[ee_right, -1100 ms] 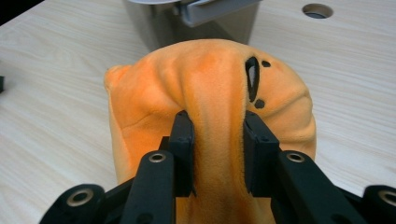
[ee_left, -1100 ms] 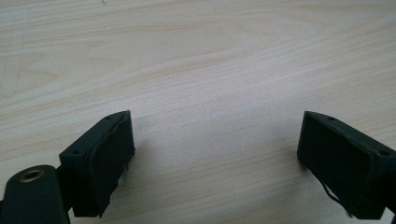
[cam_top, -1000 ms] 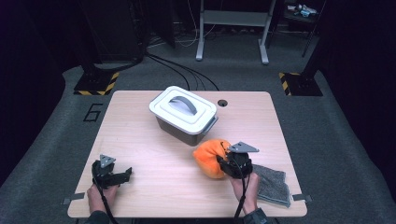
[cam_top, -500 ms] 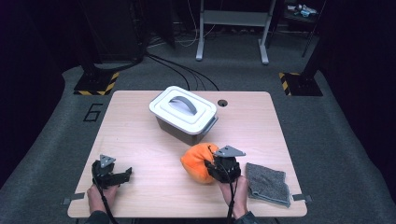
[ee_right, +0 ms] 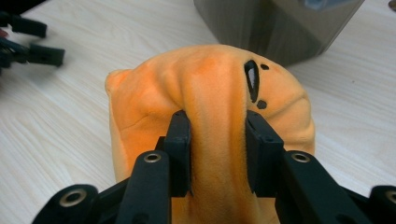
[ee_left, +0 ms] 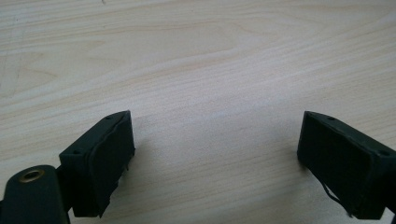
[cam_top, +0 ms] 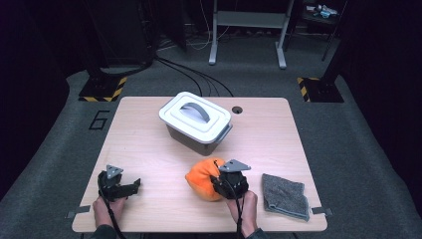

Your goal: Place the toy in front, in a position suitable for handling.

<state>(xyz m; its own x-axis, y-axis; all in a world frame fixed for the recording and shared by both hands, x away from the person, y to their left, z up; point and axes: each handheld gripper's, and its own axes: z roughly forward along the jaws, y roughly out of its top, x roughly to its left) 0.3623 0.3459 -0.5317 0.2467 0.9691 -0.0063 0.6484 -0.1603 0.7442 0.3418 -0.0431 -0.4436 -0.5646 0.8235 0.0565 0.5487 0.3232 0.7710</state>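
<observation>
The room is dark: grey carpeted floor (cam_top: 348, 149), black cables (cam_top: 189, 74) trailing from the far side, a grey metal stand (cam_top: 246, 30), and two yellow-and-black striped floor plates (cam_top: 102, 88). In the middle stands a pale wood-grain desk (cam_top: 144, 149) with a cable hole (cam_top: 237, 109) near its far edge. On it, toward the far half, sits a grey lidded box (cam_top: 196, 122) with a white lid and handle. Near the front edge lies an orange plush toy (cam_top: 201, 178), resting on the desk just in front of the box; a grey cloth (cam_top: 283, 195) lies flat to its right, close but apart.

The right tool (ee_right: 218, 140) pinches a raised fold of the plush between its jaws. The left tool (ee_left: 215, 154) is spread wide over bare wood at the front left, holding nothing.

The main risk, as I judge it, is the shallow grip: only a ridge of soft fabric is caught, so a quick lift or swing could let the plush slip out and drop. If it is carried toward the box, the dangling body could brush the lid or catch on the box's rim. A sideways drag might also snag the cloth.
</observation>
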